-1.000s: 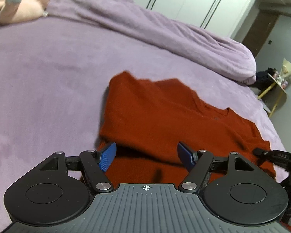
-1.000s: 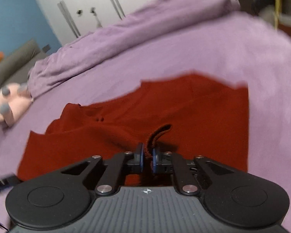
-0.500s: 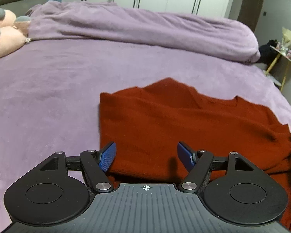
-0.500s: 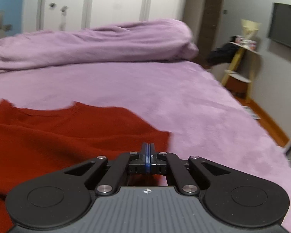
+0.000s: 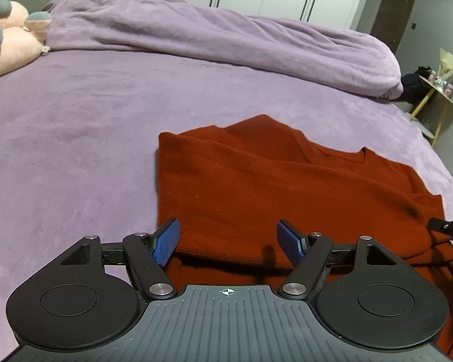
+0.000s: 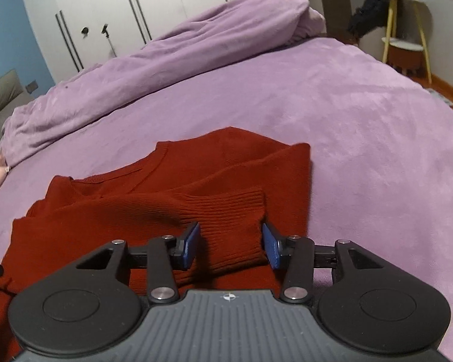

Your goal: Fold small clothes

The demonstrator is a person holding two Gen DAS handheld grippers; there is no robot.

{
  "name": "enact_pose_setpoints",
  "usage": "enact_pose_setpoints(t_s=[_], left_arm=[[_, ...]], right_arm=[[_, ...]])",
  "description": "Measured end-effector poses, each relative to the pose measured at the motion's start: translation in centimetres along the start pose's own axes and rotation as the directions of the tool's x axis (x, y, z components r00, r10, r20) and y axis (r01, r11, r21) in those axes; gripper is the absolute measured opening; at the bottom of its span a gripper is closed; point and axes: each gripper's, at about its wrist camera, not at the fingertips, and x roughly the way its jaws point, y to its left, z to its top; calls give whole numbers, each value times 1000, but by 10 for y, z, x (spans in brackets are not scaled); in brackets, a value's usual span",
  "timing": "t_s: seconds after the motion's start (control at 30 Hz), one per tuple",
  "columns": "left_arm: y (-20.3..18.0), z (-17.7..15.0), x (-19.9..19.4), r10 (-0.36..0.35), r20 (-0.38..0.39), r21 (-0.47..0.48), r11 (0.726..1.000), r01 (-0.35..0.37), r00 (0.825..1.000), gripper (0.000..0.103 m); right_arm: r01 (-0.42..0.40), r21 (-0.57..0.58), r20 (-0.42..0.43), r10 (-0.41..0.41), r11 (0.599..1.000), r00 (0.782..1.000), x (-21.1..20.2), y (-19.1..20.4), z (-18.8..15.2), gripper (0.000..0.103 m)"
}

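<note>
A dark red knit sweater (image 5: 271, 187) lies on the purple bed, its sides folded in toward the middle. It also shows in the right wrist view (image 6: 172, 187), where a sleeve with a ribbed cuff (image 6: 229, 211) lies across its front. My left gripper (image 5: 228, 241) is open and empty over the sweater's near left part. My right gripper (image 6: 231, 246) is open, its blue pads (image 6: 190, 241) on either side of the cuff, not clamping it. The tip of the right gripper (image 5: 450, 229) shows at the left view's right edge.
The purple bedspread (image 5: 75, 126) extends left and far of the sweater. A rolled purple duvet (image 5: 226, 45) lies along the far side. A pink plush toy (image 5: 6, 39) sits far left. A small yellow-legged side table (image 6: 404, 30) stands beyond the bed's right edge.
My right gripper was shut on the sweater's fabric a second ago, swung right, and has now opened with the sleeve cuff laid down between its fingers. The left gripper stayed open.
</note>
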Motion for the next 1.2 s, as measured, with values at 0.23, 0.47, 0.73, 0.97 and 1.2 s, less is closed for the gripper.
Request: enact_pose_setpoints(t_s=[0.23,0.47,0.73,0.97,1.2], left_arm=[[-9,5,-1,-13,6,11,1000,13,1000,77],[-14,11,-2,5,26,42,999,-6,1000,77],[-25,30,15,-48,84,-11,999,49,995,77],[-33,30,58,58,48,74,995,-62,997,77],[10,18,58,173,18,-15,985,-172,985,83]], right_arm=[[117,-163,109,-100,980,989,-9,26,6,1],[345,-129,92,-335,930,938,8,14,4,2],[-263,-5,64,263,965,963,18,89,5,23],[-166,-53,66,170,985,983,61,77,1,22],[77,-1,136,-76,997,988,24,-14,3,4]])
